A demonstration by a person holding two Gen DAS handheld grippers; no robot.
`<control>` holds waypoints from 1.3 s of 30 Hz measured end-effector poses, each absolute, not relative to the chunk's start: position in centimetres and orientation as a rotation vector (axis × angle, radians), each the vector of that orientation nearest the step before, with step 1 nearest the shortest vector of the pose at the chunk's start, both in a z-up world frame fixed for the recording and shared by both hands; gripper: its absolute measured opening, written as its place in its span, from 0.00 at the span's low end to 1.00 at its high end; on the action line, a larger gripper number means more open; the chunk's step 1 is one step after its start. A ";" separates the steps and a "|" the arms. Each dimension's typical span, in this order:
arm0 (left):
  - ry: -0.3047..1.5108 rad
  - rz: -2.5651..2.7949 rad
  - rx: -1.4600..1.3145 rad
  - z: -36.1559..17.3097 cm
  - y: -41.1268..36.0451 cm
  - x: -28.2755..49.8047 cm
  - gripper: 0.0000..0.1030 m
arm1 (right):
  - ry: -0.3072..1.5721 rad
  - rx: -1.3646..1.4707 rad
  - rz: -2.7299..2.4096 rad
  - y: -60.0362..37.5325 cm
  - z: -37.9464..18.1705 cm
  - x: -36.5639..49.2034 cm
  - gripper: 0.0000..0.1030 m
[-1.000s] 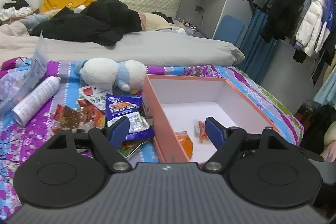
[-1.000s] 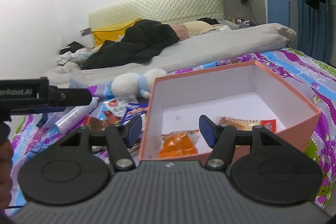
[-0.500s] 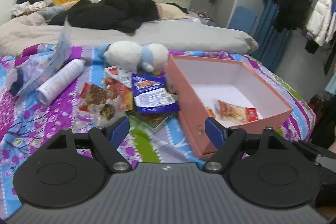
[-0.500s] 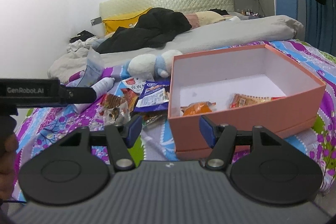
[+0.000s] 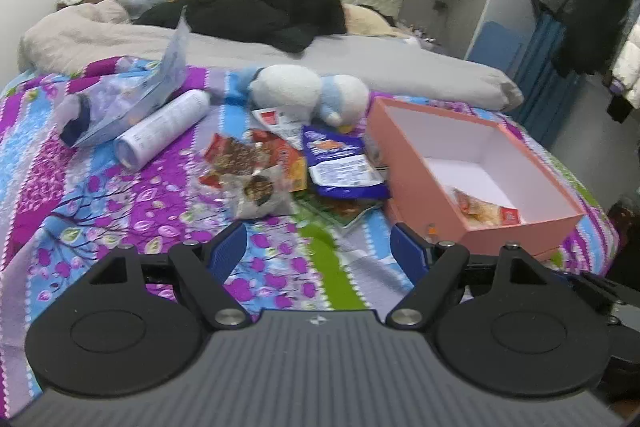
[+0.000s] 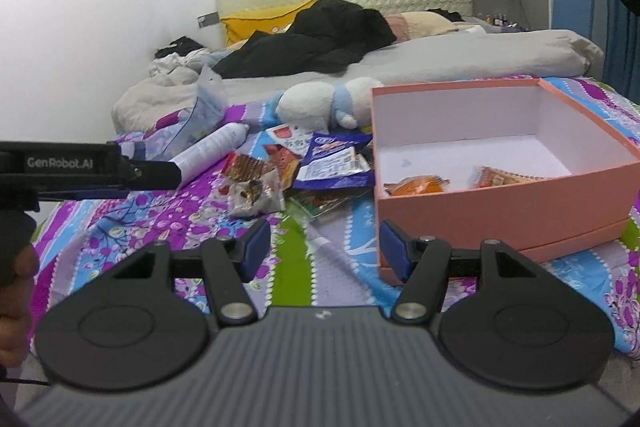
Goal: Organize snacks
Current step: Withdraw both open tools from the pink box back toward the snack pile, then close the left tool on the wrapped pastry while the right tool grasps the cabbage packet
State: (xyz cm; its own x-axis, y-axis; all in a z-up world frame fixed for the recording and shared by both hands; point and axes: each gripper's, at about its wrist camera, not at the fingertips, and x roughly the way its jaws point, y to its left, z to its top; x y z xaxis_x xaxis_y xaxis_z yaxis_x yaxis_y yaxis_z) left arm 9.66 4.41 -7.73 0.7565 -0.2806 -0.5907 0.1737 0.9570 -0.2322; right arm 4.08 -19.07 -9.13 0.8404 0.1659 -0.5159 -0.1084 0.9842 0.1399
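Observation:
A pink box [image 5: 420, 183] [image 6: 500, 211] stands on the flowered bedspread and holds two orange snack packets [image 5: 484, 209] [image 6: 420, 184]. Left of it lies a pile of snacks: a blue bag [image 5: 340, 163] [image 6: 332, 163], red packets [image 5: 256, 155] and a clear packet [image 5: 260, 193] [image 6: 254, 197]. My left gripper [image 5: 318, 255] is open and empty, hovering over the bedspread short of the pile. My right gripper [image 6: 324, 247] is open and empty, near the box's front left corner. The left gripper also shows at the left in the right wrist view [image 6: 88, 171].
A white and blue plush toy [image 5: 308, 95] lies behind the pile. A white spray can [image 5: 160, 127] and a clear zip bag [image 5: 132, 99] lie to the left. Grey duvet, black clothes and a yellow pillow cover the bed's far half.
Both grippers have pulled back from the box and to the left, staying open. The snack pile and the whole box have come into view.

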 end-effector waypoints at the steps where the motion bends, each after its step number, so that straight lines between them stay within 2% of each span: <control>1: 0.673 -0.236 -0.177 -8.0 4.8 9.8 0.80 | 0.558 0.095 0.147 -18.8 -9.1 4.1 0.61; 15: 0.715 -0.168 -0.221 -11.4 6.2 13.7 0.80 | 0.585 0.062 0.207 -16.8 -10.2 7.0 0.60; 25: 0.736 -0.087 -0.273 -14.3 7.9 18.4 0.80 | 0.580 -0.041 0.273 -14.4 -10.8 13.5 0.60; 31: 0.787 -0.092 -0.313 -17.1 8.6 22.4 0.79 | 0.622 -0.128 0.229 -13.3 -12.6 17.6 0.60; 37: 0.814 -0.118 -0.342 -20.0 8.8 26.1 0.78 | 0.645 -0.346 0.202 -11.5 -15.4 20.6 0.59; 39: 0.829 -0.127 -0.349 -20.9 8.7 27.1 0.75 | 0.653 -0.398 0.205 -11.0 -16.2 21.3 0.56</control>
State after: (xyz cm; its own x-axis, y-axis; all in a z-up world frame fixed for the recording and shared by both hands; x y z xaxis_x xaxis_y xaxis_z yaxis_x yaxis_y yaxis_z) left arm 27.14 8.74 -20.90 0.6720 -0.2456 -0.6986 -0.0244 0.9355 -0.3524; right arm 21.33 -10.96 -16.18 0.7778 0.0607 -0.6256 -0.3075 0.9048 -0.2945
